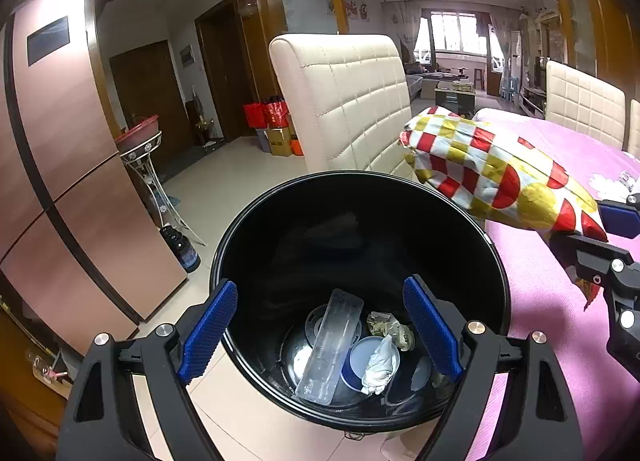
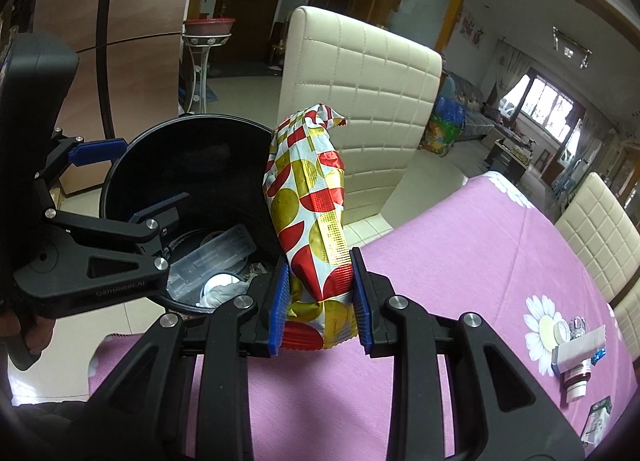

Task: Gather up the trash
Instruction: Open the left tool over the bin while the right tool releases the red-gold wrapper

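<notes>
A black round trash bin (image 1: 460,221) stands on the floor beside the table; it also shows in the right wrist view (image 2: 120,165). Inside lie a clear plastic tray (image 1: 328,345), a blue cup with crumpled tissue (image 1: 376,361) and other scraps. My left gripper (image 1: 320,333) is open over the bin's near rim and holds nothing. My right gripper (image 2: 320,301) is shut on a red, gold and white foil wrapper bag (image 2: 316,205), which also shows in the left wrist view (image 1: 492,169), held above the table edge next to the bin.
A table with a pink cloth (image 2: 460,261) carries small items at its right: a white box (image 2: 576,349), a small jar (image 2: 576,381) and a packet (image 2: 598,421). Cream padded chairs (image 1: 344,101) stand behind the bin and along the table. A fridge (image 1: 60,181) is at left.
</notes>
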The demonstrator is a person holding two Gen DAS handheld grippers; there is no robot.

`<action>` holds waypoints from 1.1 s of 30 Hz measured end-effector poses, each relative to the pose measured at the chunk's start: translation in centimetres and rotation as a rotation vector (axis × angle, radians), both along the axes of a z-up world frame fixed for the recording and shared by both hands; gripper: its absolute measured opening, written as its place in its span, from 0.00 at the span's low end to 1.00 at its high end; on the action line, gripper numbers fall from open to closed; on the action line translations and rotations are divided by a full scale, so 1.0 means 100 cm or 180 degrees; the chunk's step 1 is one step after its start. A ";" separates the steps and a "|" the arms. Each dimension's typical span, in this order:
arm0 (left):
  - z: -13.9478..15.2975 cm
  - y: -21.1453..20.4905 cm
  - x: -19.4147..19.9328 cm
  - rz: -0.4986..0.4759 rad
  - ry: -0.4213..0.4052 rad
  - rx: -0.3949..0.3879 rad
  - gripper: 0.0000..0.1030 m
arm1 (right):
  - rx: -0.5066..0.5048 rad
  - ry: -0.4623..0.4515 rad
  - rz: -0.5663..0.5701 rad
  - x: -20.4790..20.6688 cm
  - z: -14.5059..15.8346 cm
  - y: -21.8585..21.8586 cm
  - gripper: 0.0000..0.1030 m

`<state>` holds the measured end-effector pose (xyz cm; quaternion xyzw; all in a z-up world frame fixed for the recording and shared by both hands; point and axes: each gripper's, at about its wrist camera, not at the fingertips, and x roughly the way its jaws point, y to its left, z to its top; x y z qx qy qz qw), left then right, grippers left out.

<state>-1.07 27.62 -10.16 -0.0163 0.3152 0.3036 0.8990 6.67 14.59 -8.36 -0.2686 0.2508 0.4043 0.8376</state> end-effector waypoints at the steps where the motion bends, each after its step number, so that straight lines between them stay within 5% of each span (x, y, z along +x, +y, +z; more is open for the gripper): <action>1: 0.000 0.002 0.000 0.0008 0.0000 -0.0008 0.81 | -0.0001 0.0012 0.0013 0.000 0.000 0.002 0.30; 7: 0.000 0.007 -0.006 0.0062 -0.0011 -0.0040 0.81 | 0.0020 0.0215 0.0116 0.004 -0.001 0.011 0.34; 9: 0.000 0.008 -0.007 0.0066 -0.0017 -0.0045 0.81 | 0.0060 0.0214 0.0092 0.004 -0.001 0.012 0.75; 10: 0.000 0.009 -0.008 0.0067 -0.0019 -0.0043 0.81 | 0.0143 0.0115 0.0061 0.002 0.001 0.009 0.81; 33: 0.011 -0.037 0.021 -0.0368 -0.0005 0.0021 0.81 | 0.0144 -0.0049 -0.0371 0.021 0.003 -0.038 0.79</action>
